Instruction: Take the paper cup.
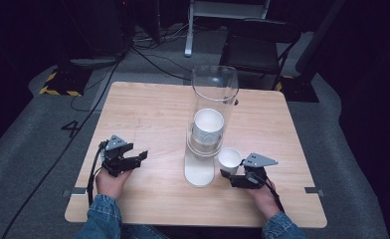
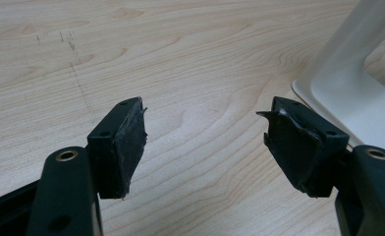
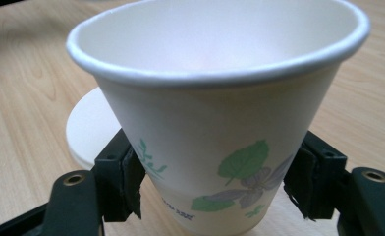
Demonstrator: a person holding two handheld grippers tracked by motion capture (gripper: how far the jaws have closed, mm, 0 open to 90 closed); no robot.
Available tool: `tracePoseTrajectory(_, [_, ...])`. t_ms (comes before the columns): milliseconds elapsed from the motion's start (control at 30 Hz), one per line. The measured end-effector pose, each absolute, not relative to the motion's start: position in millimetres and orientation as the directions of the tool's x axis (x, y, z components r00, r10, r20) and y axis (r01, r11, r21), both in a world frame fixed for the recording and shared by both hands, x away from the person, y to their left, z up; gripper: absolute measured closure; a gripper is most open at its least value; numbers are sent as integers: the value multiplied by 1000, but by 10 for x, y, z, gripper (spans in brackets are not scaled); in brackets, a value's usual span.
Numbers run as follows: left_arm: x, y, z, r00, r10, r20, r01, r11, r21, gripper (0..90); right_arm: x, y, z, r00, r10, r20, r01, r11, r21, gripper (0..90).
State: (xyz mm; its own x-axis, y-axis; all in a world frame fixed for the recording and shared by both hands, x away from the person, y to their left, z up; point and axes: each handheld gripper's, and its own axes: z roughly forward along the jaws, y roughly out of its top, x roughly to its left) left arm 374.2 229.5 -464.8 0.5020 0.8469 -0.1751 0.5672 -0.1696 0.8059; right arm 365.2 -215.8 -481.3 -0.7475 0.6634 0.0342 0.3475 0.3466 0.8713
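Cup-gripping is the step I judge to be in hand: my right claw (image 3: 212, 184) has its two pads against the lower sides of a paper cup (image 3: 220, 113), holding it low on its wall. In the high view that cup (image 1: 230, 159) is just beside the flat white base (image 1: 199, 172) of the clear tube dispenser (image 1: 214, 99), which carries a stack of cups (image 1: 208, 128) inside. The held cup is upright, its long axis vertical, mouth up and narrow bottom down near the worktop (image 1: 148, 114). My left claw (image 2: 205, 142) is spread wide and holds nothing, low over bare wood, well apart from the cup. Next, I think, comes a gentle lift without crushing the thin wall.
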Motion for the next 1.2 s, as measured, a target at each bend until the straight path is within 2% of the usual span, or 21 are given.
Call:
tracePoseTrajectory(100, [3731, 2295, -4652, 497, 850, -171, 569, -171, 805, 314, 3696, -2232, -4747, -724, 685, 79, 368, 286, 885, 328])
tracePoseTrajectory(200, [3719, 2291, -4657, 497, 853, -163, 569, -178, 803, 314, 3744, -2279, -4670, -703, 708, 71, 355, 262, 897, 328])
tracePoseTrajectory(533, [3679, 2298, -4679, 490, 858, -152, 571, -185, 800, 313, 3989, -2410, -4501, -633, 772, 56, 378, 244, 893, 326])
tracePoseTrajectory(933, [3543, 2324, -4673, 477, 868, -139, 578, -191, 793, 313, 4264, -2478, -4532, -595, 802, 55, 413, 247, 876, 326])
tracePoseTrajectory(1200, [3405, 2378, -4702, 465, 879, -109, 584, -212, 784, 273, 4424, -2502, -4669, -578, 815, 40, 411, 248, 877, 325])
